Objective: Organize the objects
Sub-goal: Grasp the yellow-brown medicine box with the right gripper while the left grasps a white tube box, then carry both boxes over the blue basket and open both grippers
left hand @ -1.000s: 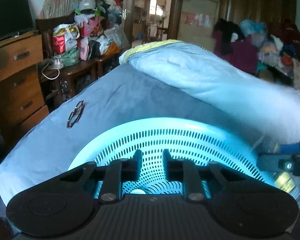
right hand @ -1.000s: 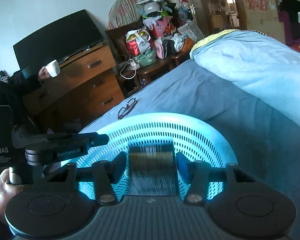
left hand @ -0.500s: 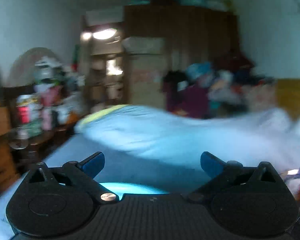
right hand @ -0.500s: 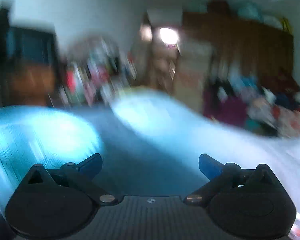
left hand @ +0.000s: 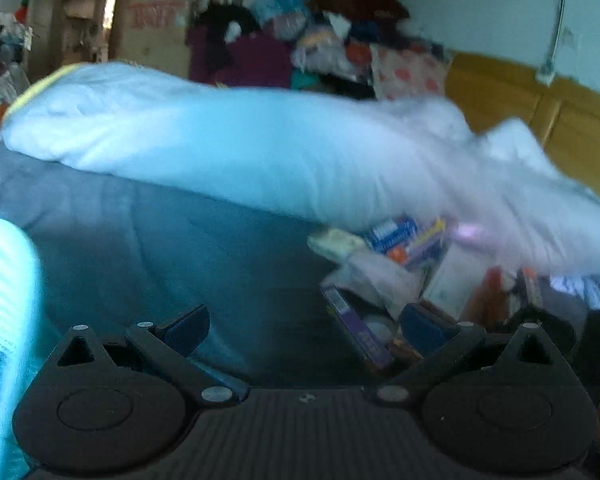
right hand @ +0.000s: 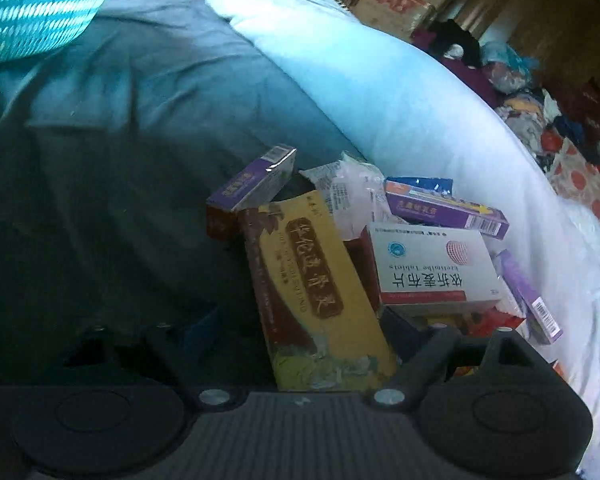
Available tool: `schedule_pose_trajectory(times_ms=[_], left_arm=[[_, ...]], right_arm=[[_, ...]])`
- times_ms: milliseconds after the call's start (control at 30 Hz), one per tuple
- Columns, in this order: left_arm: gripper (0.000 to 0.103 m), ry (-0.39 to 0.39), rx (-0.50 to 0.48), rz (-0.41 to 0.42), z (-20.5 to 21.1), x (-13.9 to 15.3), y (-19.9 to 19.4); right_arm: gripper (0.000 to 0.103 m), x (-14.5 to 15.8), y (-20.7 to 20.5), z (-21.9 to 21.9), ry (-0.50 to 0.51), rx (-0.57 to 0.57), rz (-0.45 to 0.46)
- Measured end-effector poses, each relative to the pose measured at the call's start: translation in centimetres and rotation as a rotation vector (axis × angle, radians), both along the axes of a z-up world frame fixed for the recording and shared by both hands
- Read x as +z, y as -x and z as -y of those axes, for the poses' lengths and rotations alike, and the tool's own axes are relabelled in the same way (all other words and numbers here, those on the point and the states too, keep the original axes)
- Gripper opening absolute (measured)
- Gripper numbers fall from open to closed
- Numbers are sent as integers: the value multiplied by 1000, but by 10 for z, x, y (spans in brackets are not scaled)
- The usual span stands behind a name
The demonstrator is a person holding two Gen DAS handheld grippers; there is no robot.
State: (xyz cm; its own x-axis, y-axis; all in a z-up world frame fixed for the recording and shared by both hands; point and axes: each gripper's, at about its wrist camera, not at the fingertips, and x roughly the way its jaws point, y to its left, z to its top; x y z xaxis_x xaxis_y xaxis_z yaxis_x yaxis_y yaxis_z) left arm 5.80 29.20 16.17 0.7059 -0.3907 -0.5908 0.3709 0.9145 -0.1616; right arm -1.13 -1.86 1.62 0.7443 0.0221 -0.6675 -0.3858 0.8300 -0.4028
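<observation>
Two tongs face a bed covered by a grey-blue sheet (right hand: 112,120). At far left in both views sits a turquoise perforated basket (right hand: 36,12), only its edge showing, well apart from the boxes.

In the left wrist view the left tongs (left hand: 304,326) are released, their blue-padded fingers spread wide above bare sheet, holding nothing. Behind runs a long pale-blue folded duvet (left hand: 220,148). To the right, blurred, a heap of medicine boxes (left hand: 400,268) lies against the duvet's lower edge.

In the right wrist view the right tongs (right hand: 300,332) are also released, fingers spread, with a tall yellow-and-maroon box (right hand: 316,288) printed with Chinese characters lying between them; whether a finger touches it cannot be told. Left of and behind it stands a tilted purple box (right hand: 256,184). Next comes a crumpled clear plastic packet (right hand: 352,196), then a white box marked "Ezetimibe Tablets" (right hand: 432,268) with a long purple box (right hand: 444,210) behind it, and another purple box (right hand: 528,296) at far right beside the duvet.
</observation>
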Motion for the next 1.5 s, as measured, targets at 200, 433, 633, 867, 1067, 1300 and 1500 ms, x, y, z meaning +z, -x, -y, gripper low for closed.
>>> schedule_pose_trajectory(times_ms=[200,433,633,867,1067,1300,1500], left_arm=[[103,-22,-17,-74,39,-48,-34],[103,-95,-18,-133,75,-97,-56],[66,-250,-89,-105,105,-114,-52],[75,-252,-43,-50,100,-117,-57],[31,-175,-27,-85,89,-107,-54],[31,-63,36,74,46,-21,-9],[31,-26,187,236,-27,68,28]], right_arm=[[60,29,29,46,-330,-125,-21],[61,25,64,104,-647,-320,-34],[61,23,55,113,-704,-344,-10],[61,21,57,112,-724,-358,-3],[54,29,59,108,-728,-357,35],[54,68,61,90,-729,-303,110],[54,147,39,44,-763,-156,242]])
